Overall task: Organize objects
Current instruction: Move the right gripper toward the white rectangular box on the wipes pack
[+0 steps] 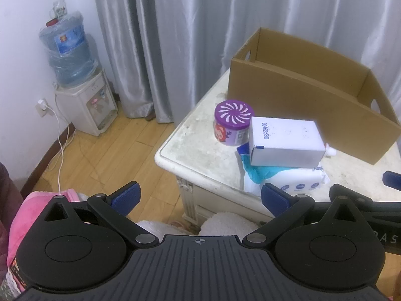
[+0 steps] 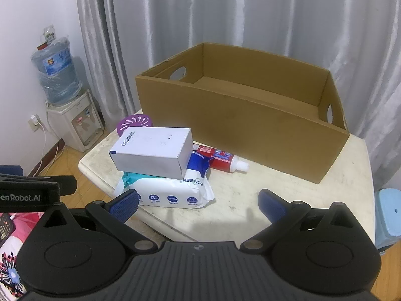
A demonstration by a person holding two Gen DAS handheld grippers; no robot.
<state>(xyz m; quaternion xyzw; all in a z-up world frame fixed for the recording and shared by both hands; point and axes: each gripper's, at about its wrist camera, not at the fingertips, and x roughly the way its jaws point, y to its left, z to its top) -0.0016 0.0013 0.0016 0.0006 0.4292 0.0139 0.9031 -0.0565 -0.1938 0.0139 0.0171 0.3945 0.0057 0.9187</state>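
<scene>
A small white rectangular cardboard box [image 2: 153, 151] is seen lying flat on top of a white plastic pack of wet wipes [image 2: 173, 192], near the 9 o'clock corner of the worn cream bench [image 2: 288, 195] in the right wrist view. Its long axis is laid roughly from 8 o'clock to 2 o'clock in that view, with the end flap turned toward 4 o'clock. Behind it, at 11 o'clock, a round purple-lidded air freshener tub [image 1: 233, 123] stands upright. A red toothpaste tube [image 2: 223, 161] is laid just beside the wipes, its white cap pointed toward 4 o'clock. A large open brown cardboard carton [image 2: 240, 125] with cut-out handles occupies the far side of the bench; as much of its floor as can be seen is bare.

The task is judged to be at its opening step, nothing yet being picked up. The left gripper [image 1: 199, 197] and the right gripper [image 2: 198, 202] are both held above the near edge, fingers spread wide and empty. The next move is judged to call for a descent onto the white box, with the fingers set across its short sides, before it is carried into the carton.

A water dispenser [image 1: 86, 110] stands by the grey curtain [image 1: 188, 37] on the wooden floor [image 1: 120, 155].
</scene>
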